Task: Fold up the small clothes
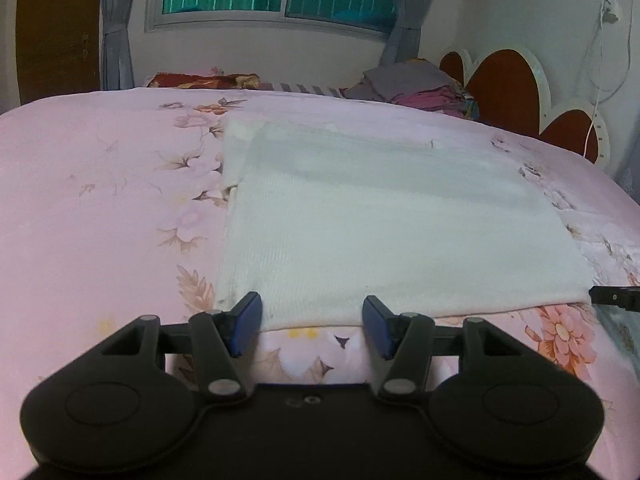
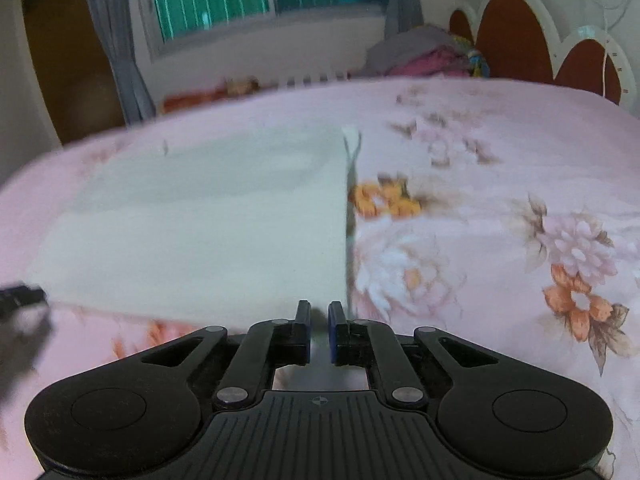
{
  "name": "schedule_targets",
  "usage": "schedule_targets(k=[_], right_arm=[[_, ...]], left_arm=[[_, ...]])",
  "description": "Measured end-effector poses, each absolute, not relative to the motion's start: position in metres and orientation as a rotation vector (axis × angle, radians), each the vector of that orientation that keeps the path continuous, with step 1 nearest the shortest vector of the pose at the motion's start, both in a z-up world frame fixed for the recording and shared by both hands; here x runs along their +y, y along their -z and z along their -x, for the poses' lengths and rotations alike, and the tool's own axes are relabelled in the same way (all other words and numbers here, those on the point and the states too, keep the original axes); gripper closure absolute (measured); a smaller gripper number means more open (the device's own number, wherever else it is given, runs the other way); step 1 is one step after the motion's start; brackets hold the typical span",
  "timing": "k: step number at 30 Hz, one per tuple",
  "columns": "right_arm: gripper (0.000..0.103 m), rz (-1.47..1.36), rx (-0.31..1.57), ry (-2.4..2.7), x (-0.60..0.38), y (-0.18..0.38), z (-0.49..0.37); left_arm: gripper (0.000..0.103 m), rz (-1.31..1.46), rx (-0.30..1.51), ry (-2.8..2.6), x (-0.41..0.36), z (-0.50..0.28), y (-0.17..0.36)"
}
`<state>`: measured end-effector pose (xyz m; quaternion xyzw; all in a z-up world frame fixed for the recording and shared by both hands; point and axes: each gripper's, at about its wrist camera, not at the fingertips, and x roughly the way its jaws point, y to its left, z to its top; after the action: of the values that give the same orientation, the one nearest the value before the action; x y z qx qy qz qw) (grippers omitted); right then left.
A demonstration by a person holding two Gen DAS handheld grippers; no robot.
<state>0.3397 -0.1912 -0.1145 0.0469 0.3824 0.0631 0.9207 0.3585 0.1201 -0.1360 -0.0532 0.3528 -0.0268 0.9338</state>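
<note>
Right gripper (image 2: 319,330) is pinched shut on the near right corner of the white cloth (image 2: 208,224), while the left gripper (image 1: 312,326) waits open at the near left edge. White cloth lies flat on the pink bed (image 2: 500,184), so I think more folding is left.

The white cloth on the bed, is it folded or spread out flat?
Folded: the white cloth lies as a neat rectangle, a lower layer's edge peeking out along its far side.
</note>
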Motion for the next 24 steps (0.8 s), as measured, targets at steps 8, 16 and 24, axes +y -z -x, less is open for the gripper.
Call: schedule_targets(k=[8,16,24], right_arm=[[0.096,-0.073,0.785,-0.144,-0.201,0.122,-0.336],[0.096,-0.039,0.786,-0.157,-0.202,0.122,-0.333],[0.095,-0.01,0.802,-0.178,-0.203,0.12,-0.334]], left_arm=[[0.048,0.109,0.713,0.037,0.118,-0.357,0.138],[0.047,0.061,0.713,0.027,0.112,-0.353,0.139],[0.039,-0.103,0.743,0.077,0.102,-0.35,0.141]])
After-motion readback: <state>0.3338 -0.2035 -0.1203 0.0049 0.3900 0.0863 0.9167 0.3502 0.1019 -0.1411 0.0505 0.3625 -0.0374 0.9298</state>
